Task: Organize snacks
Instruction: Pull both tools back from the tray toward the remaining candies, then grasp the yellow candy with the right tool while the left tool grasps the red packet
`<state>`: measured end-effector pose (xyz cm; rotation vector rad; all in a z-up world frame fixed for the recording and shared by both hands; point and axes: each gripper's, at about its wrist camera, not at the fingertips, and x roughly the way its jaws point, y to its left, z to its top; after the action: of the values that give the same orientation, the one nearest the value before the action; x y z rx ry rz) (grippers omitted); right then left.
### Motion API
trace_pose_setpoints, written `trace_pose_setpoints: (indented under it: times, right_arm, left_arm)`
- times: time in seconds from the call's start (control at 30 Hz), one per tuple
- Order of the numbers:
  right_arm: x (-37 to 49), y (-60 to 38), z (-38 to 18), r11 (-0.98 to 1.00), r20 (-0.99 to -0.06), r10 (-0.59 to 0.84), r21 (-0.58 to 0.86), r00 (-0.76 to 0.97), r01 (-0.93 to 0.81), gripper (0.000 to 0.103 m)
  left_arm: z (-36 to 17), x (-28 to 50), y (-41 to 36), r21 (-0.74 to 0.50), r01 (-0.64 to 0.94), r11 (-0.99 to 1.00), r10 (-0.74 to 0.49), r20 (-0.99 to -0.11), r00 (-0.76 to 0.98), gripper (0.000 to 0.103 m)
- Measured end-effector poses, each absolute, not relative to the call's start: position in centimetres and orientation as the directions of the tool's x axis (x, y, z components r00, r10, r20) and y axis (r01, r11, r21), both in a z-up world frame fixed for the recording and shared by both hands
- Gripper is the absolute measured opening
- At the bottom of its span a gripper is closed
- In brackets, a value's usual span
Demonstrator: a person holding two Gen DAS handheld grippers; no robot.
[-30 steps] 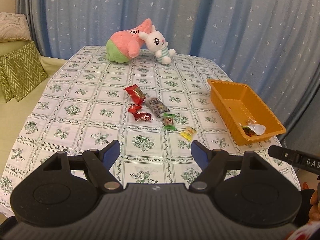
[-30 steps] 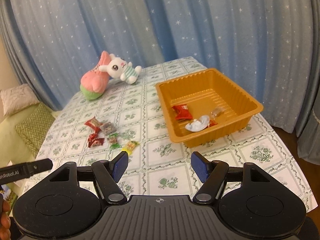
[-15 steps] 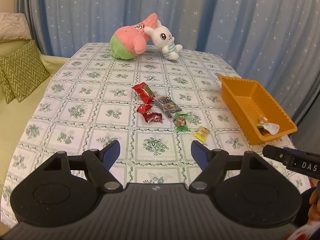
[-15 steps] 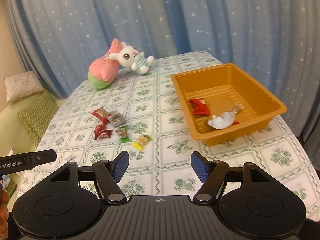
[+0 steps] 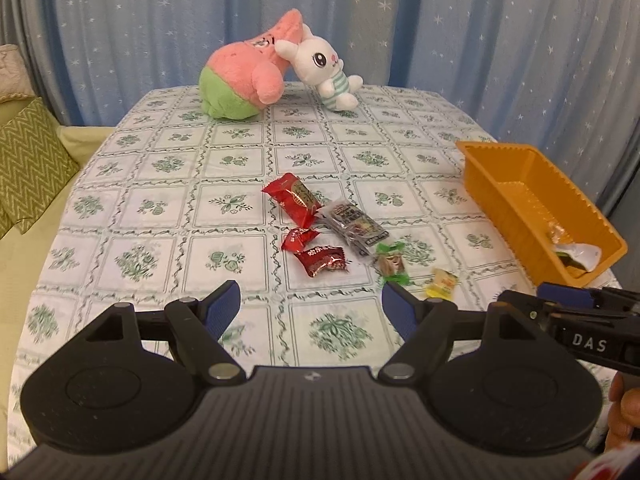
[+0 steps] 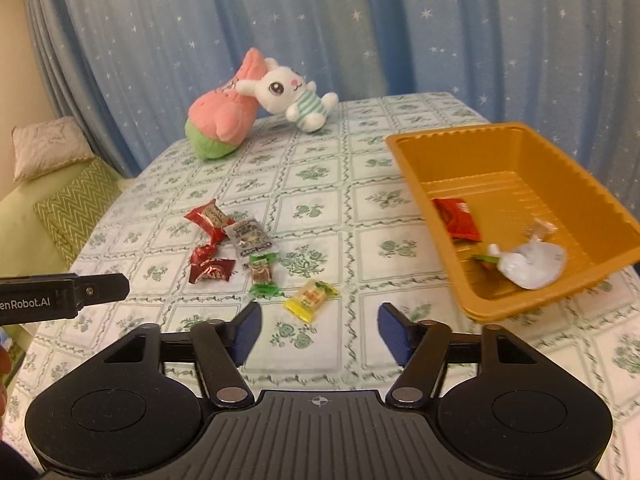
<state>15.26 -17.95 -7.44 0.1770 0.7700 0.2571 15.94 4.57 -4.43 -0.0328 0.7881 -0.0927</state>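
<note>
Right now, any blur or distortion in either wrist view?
Left wrist: sharp; fisheye bows the patterned tablecloth, corners vignetted. Right wrist: slight motion blur on the orange plastic tray and the white wrapper inside it; yellow candy still readable.

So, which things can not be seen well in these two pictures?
- Left wrist view: the orange tray hides most of its contents behind its near wall.
- Right wrist view: the white packet in the tray is blurred; its print is unreadable.
- Both views: wrapper text on the loose snacks is too small.

Black ribbed tool [image 5: 311, 308], blue pads [image 5: 224, 304], perhaps rubber
</note>
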Motion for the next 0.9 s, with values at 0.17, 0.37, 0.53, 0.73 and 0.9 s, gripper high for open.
trace_pose_setpoints:
  times: [0.17,0.37,0.53,0.73,0.9]
  right_arm:
    - [17.5,-16.7,-9.8,0.953,-0.677,0.298,0.245,0.672,-0.176,0.054]
    - [19.8,-15.5,-12.0,0.955,-0.692,0.293,0.251,0.66,-0.16,0.051]
    - [21.1,-14.4,-13.1,0.96,-0.703,0.276,0.233,0.656,-0.154,0.044]
    - [21.8,-13.0,-13.4,0.973,-0.7,0.231,0.148,0.676,-0.18,0.038]
    - [21.8,-12.9,-13.5,0.97,-0.705,0.226,0.097,0.672,-0.224,0.022]
  left_arm:
    - [-6.6,18.1,5.0,-0.06,0.091,0.994,-0.106,-0.721,0.685,0.076]
    - [-8.7,20.0,5.4,-0.059,0.11,0.992,-0.118,-0.728,0.676,0.076]
    - [-9.8,21.1,5.7,-0.073,0.123,0.99,-0.137,-0.729,0.671,0.075]
    - [-10.8,22.1,5.9,-0.089,0.142,0.986,-0.161,-0.735,0.658,0.075]
    - [-11.5,22.9,5.6,-0.09,0.182,0.979,-0.187,-0.747,0.638,0.069]
